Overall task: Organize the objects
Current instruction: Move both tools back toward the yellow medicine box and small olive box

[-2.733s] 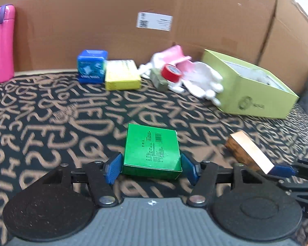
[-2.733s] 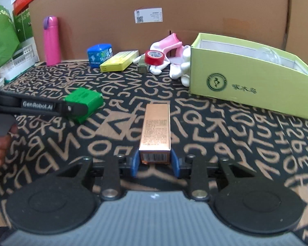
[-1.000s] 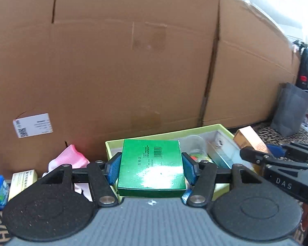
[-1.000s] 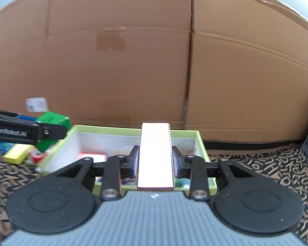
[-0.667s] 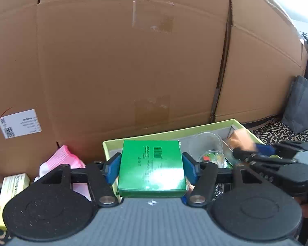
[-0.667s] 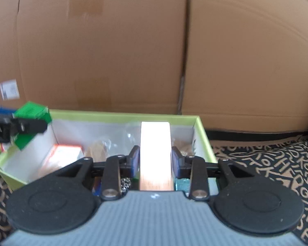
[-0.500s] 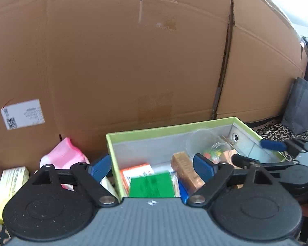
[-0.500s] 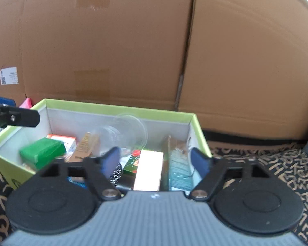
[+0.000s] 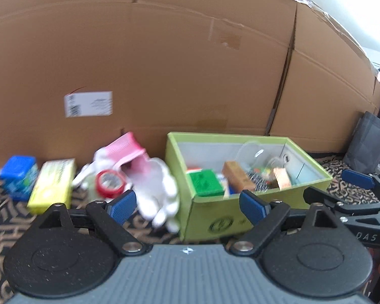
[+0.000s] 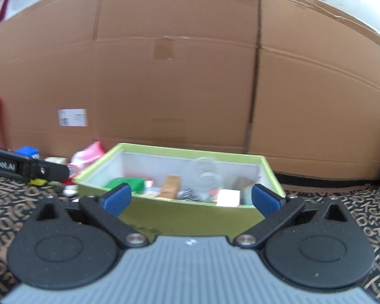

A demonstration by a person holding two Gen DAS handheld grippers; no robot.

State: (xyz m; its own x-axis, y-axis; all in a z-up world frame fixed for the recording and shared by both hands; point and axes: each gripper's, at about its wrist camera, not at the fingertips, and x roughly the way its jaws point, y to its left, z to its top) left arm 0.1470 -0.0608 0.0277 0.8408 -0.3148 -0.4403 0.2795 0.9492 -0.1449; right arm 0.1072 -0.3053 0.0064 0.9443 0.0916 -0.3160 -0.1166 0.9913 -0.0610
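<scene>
Both boxes have left the tools since a sec ago and now lie in the lime box (image 9: 240,212): green box (image 9: 206,181) at its left end, copper box (image 10: 229,197) toward the right end w/ other bits and a clear cup (image 10: 205,171). Left tool (image 9: 187,204) has just been opening, jaws wide, nothing between them. Right tool (image 10: 191,197) has also just been opening, fully spread, empty, in front of the lime box's near wall. On the patterned surface (image 9: 2,225) left of the lime box: white glove (image 9: 157,190), red tape roll (image 9: 109,183), yellow box (image 9: 52,185), blue box (image 9: 19,172). Cardboard wall (image 9: 164,63) behind.
</scene>
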